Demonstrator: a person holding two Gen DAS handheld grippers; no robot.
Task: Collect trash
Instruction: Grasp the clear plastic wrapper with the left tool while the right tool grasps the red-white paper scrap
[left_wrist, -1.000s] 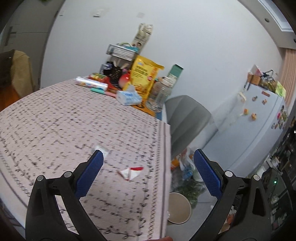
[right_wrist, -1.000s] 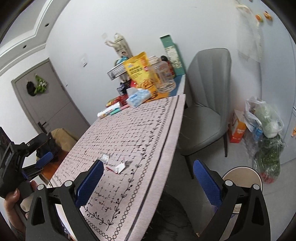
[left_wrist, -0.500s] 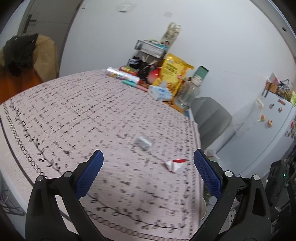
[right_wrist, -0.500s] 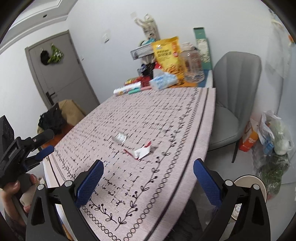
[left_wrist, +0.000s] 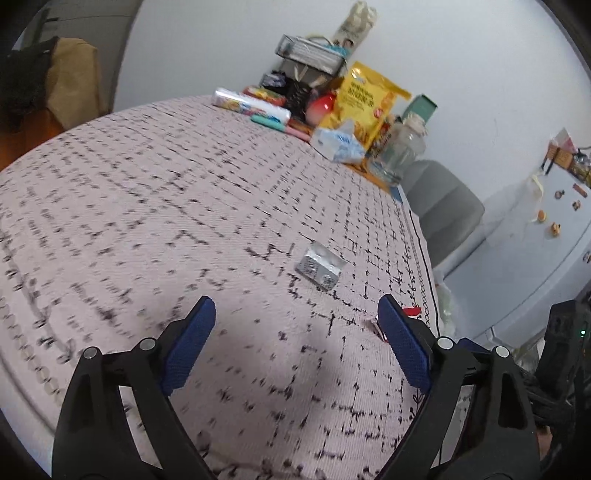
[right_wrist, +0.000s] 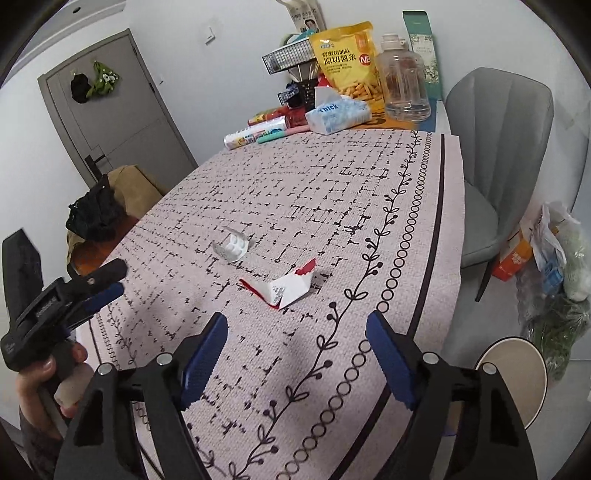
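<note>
from the left wrist view, the left tongs (left_wrist: 295, 325) hang wide over the patterned surface (left_wrist: 147, 206), holding nothing. a silver blister pack (left_wrist: 320, 266) lies ahead between the blue pads, well apart from them, with bare cloth all around it. a red-and-white torn wrapper (left_wrist: 410, 314) peeks out beside the right pad, near the surface's right edge. from the right wrist view, the right tongs (right_wrist: 295, 350) also stand wide and empty. the wrapper (right_wrist: 284, 284) lies just ahead, the blister pack (right_wrist: 232, 249) beyond it to the left, both well inside the bordered edge. a round bin (right_wrist: 517, 373) stands on the floor beyond that edge.
</note>
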